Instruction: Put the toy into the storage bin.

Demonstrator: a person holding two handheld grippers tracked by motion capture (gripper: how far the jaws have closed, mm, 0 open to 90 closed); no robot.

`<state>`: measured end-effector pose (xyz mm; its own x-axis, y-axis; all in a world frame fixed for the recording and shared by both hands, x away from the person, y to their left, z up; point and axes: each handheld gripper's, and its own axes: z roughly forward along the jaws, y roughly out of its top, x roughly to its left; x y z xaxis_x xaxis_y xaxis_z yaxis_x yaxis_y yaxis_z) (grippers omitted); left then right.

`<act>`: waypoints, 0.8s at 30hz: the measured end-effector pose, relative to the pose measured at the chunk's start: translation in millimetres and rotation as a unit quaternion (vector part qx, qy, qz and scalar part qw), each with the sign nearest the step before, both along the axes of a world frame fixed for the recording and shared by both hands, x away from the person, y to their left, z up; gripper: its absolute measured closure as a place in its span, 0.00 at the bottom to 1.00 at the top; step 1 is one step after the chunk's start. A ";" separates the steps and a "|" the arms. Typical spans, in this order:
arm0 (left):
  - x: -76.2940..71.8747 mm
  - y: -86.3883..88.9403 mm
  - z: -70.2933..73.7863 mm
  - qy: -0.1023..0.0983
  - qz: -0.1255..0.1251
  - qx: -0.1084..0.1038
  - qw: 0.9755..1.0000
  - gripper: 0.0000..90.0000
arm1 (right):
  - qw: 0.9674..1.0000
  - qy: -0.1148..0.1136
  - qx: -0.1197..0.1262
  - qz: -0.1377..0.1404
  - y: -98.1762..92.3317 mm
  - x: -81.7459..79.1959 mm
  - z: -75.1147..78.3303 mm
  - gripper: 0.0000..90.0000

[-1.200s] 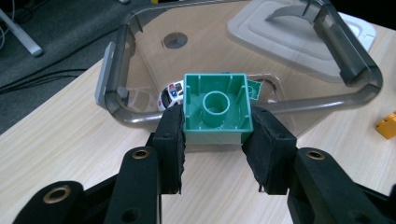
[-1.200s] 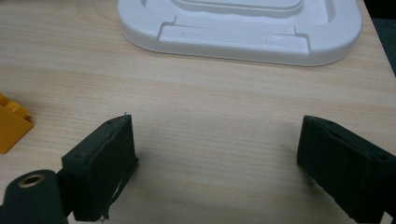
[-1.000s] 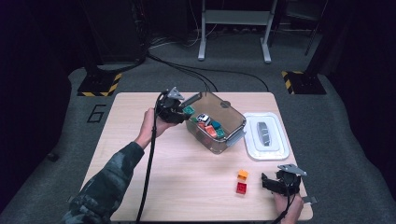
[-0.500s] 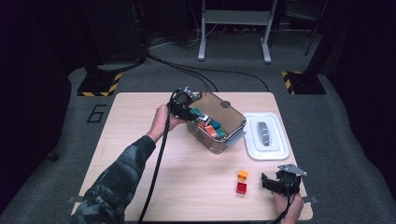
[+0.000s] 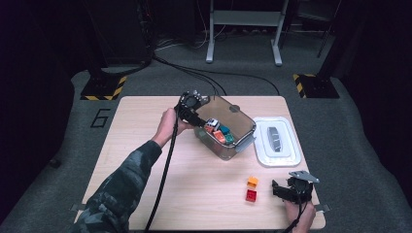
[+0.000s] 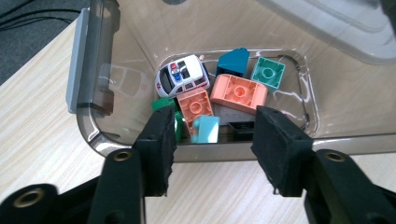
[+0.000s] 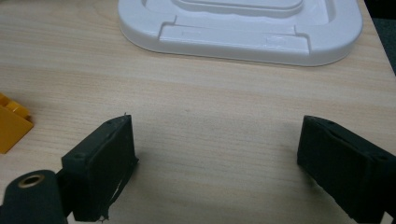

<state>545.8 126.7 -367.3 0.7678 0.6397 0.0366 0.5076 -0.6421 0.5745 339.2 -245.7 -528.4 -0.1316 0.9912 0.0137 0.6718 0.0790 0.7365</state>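
My left gripper [image 6: 212, 126] hangs over the left end of a clear smoky bin [image 6: 93, 88], and its jaws have just been opening. Between and below them a pale blue brick [image 6: 205, 129] lies loose in the bin, with neither pad touching it. Around it lie a toy police car [image 6: 183, 75], salmon bricks [image 6: 239, 92] and teal bricks [image 6: 268, 73]. In the high view the left gripper [image 5: 194, 109] sits at the bin's [image 5: 228, 153] left rim. My right gripper [image 7: 217, 130] stands wide open over bare table near the front right corner [image 5: 279, 189].
The bin's white lid [image 5: 277, 141] lies flat to the right of the bin, ahead of the right gripper [image 7: 243, 23]. An orange brick [image 5: 252, 181] and a red brick [image 5: 251, 195] sit on the table left of the right gripper. Cables trail from both grippers.
My left hand has moved right, from beside the bin to over its left end, and sunk slightly. The right hand and the two loose bricks have stayed put.
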 end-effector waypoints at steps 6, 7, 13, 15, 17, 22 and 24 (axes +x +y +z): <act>-11.7 8.8 7.7 -0.012 0.000 -0.018 1.000 0.39 | 1.000 0.000 0.000 0.000 0.0 0.0 0.0 0.12; -13.9 10.3 8.7 -0.012 -0.002 -0.019 1.000 0.37 | 1.000 0.000 0.000 0.000 0.0 0.0 0.0 0.12; -30.3 18.0 10.3 -0.023 -0.008 -0.034 0.999 0.27 | 1.000 0.000 0.000 0.000 -0.1 0.0 0.0 0.12; -37.7 20.7 9.7 -0.027 -0.010 -0.037 0.999 0.24 | 1.000 0.000 0.000 0.000 0.0 0.0 0.0 0.12; -44.0 23.0 8.3 -0.027 -0.012 -0.045 0.999 0.22 | 1.000 0.000 0.000 0.000 0.0 0.0 0.0 0.12; -62.0 28.6 1.1 -0.032 -0.017 -0.048 0.998 0.18 | 1.000 0.000 0.000 0.000 0.0 0.0 0.0 0.12; -69.0 30.2 -2.0 -0.034 -0.021 -0.052 0.998 0.17 | 1.000 0.000 0.000 0.000 0.0 0.0 0.0 0.12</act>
